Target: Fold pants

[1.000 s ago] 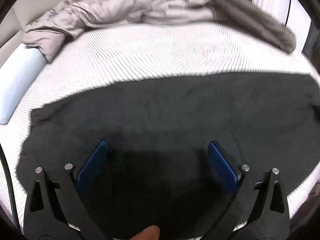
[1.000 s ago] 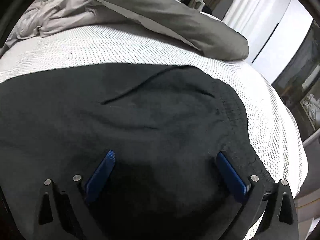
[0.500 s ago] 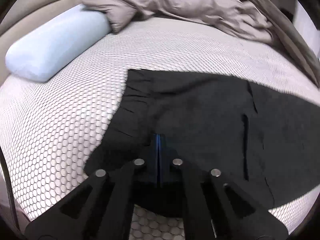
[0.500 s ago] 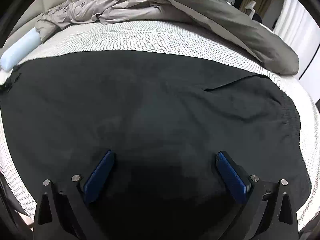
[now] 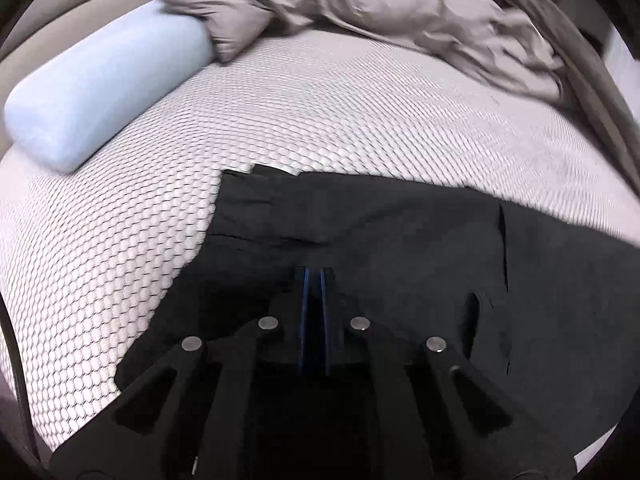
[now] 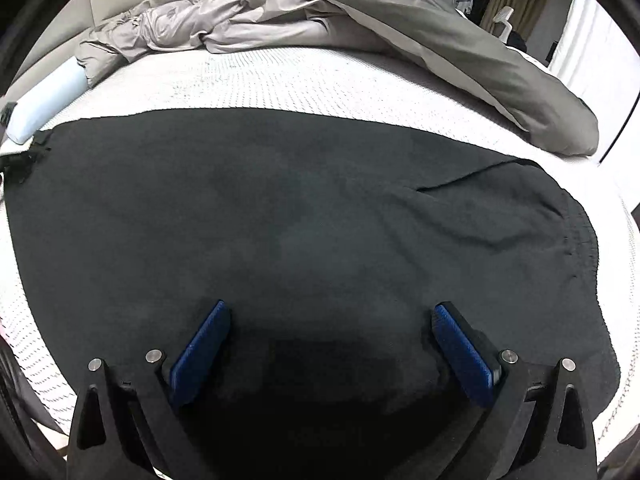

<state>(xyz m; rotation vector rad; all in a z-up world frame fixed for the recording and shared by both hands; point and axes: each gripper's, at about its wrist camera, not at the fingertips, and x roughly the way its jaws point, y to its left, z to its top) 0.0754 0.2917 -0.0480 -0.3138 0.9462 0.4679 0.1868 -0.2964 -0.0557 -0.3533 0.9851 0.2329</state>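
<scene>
Black pants lie spread flat across the white bed. Their gathered waistband is at the right in the right wrist view. In the left wrist view the pants' leg end lies ahead of my left gripper, whose blue pads are pressed together on the black cloth near that end. My right gripper is open and empty, hovering over the middle of the pants near their front edge. The left gripper shows faintly at the far left of the right wrist view.
A white honeycomb-textured mattress holds everything. A pale blue bolster pillow lies at the far left. A crumpled grey-beige duvet is heaped along the back and right. White curtains or wardrobe stand beyond the bed.
My left gripper has moved from the pants' middle to the left leg end and shut on the cloth there. My right gripper has shifted left from the waistband toward the middle, still open.
</scene>
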